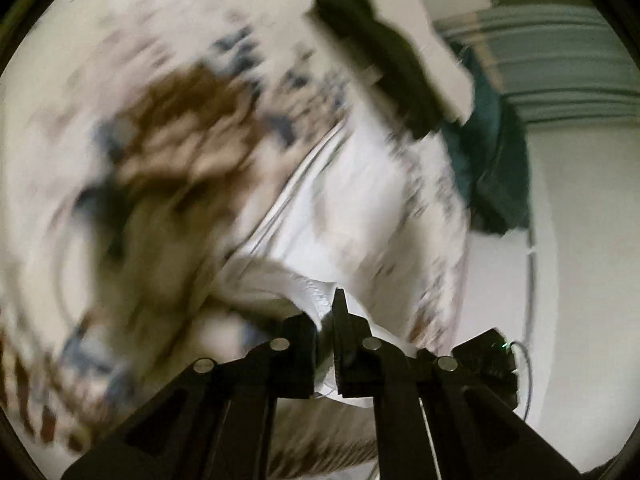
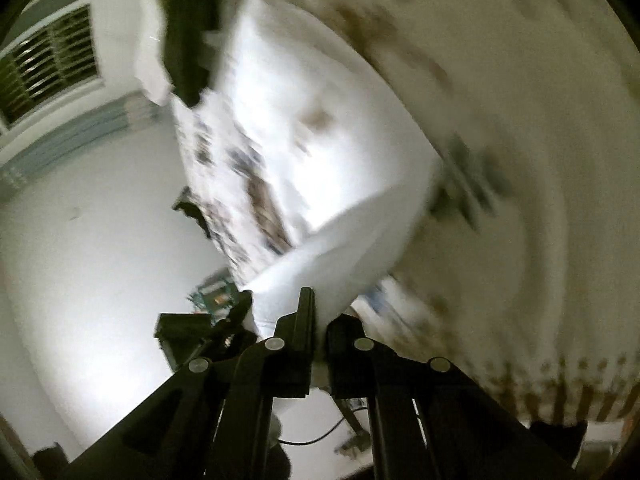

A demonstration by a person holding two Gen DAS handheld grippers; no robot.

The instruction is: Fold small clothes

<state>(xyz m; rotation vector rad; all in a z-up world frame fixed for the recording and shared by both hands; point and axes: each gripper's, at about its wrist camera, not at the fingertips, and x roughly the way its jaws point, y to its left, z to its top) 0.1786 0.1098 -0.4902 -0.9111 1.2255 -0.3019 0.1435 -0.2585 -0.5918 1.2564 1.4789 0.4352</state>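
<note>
Nearest each camera, both tools grip cloth: the left gripper (image 1: 326,344) pinches a white hem of the printed garment (image 1: 192,128), and the right gripper (image 2: 320,340) is clamped on another white edge of it (image 2: 320,184). Between them the garment hangs lifted and blurred. Farther off, a dark cloth (image 1: 384,60) lies on a white surface (image 1: 576,208).

We see a white counter (image 2: 80,280) spreading pale and smooth at the left of the right wrist view, and at the right of the left wrist view. On it, at its far part, lies a dark teal cloth (image 1: 496,160), crumpled. In the right wrist view a small dark scrap (image 2: 192,212) sits at the edge of the patterned fabric; blur hides what it is.
</note>
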